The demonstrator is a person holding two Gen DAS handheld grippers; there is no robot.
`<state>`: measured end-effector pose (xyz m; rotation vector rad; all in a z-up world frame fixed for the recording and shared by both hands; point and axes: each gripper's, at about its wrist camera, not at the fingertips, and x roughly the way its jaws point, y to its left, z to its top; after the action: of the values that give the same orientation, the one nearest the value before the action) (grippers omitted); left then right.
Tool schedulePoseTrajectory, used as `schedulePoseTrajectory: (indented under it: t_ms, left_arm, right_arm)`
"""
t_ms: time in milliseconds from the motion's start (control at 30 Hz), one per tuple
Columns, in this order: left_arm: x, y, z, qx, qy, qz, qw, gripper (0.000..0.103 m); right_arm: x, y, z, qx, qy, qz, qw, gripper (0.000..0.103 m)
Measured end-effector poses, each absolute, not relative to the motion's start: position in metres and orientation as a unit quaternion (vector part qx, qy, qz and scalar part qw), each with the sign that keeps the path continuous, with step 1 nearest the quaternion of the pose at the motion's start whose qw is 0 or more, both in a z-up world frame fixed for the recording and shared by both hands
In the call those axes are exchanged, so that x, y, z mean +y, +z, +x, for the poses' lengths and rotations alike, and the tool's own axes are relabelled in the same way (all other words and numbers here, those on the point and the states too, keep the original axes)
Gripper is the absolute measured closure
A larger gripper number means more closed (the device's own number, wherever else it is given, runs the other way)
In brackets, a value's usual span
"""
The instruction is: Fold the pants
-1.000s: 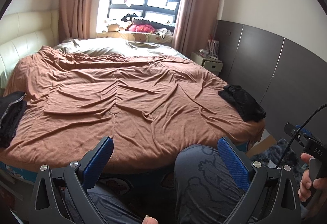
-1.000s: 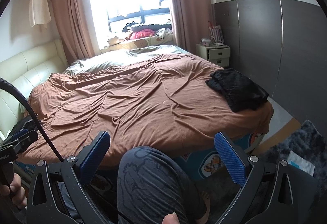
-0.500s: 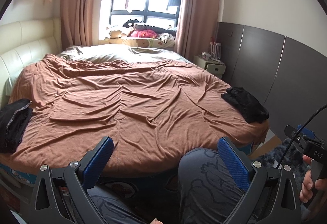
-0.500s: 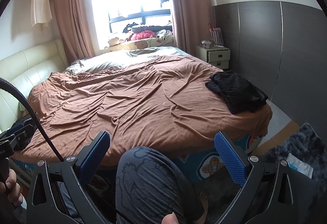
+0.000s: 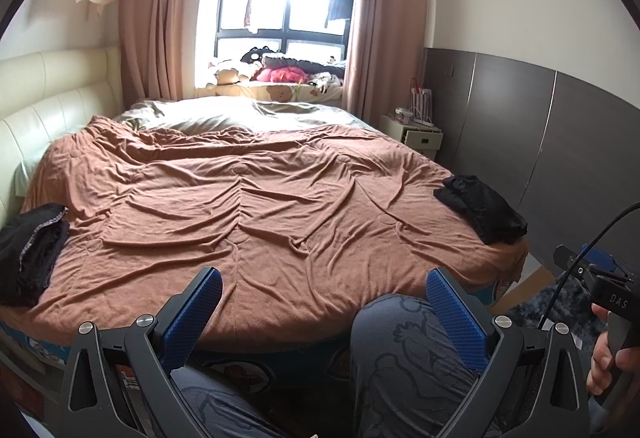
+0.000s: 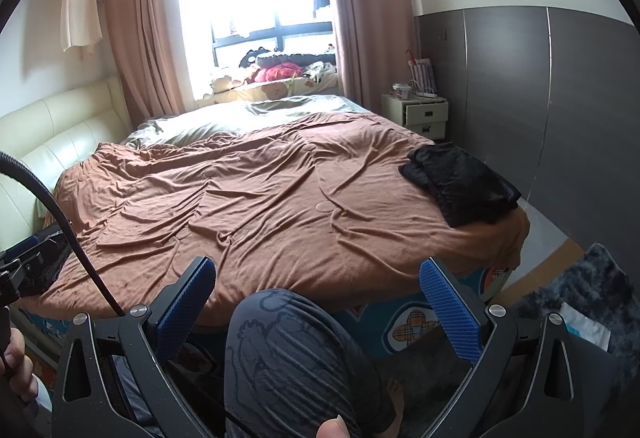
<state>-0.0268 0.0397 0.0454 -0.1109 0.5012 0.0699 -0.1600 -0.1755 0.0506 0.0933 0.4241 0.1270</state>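
Observation:
A black folded garment (image 5: 480, 208) lies on the right near corner of the bed; it also shows in the right wrist view (image 6: 460, 182). Another black garment pile (image 5: 30, 250) with a patterned edge lies at the bed's left edge. My left gripper (image 5: 324, 298) is open and empty, held in front of the bed's near edge. My right gripper (image 6: 320, 292) is open and empty, also in front of the bed. Both are well short of either garment.
A wide bed with a rumpled brown cover (image 5: 260, 198) fills the room. My knees in grey pants (image 6: 292, 354) are below the grippers. A cream headboard (image 5: 52, 98) is left, a nightstand (image 6: 416, 114) and dark wall panels (image 5: 560, 142) right, a dark rug (image 6: 580, 310) on the floor.
Both grippers have risen and tilted slightly, so the bed sits lower and the window shows more. Both stay open and empty. The garments have not moved.

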Motion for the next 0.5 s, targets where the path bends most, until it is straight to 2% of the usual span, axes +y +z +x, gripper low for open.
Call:
schedulePoseTrajectory:
  t_ms: [500]
  left_arm:
    - [0.0381,0.0475,-0.0284,0.246,0.036,-0.051,0.967,0.000]
  right_arm:
    - [-0.1836,0.0508,-0.1598,0.207,0.064,0.032,0.976,0.000]
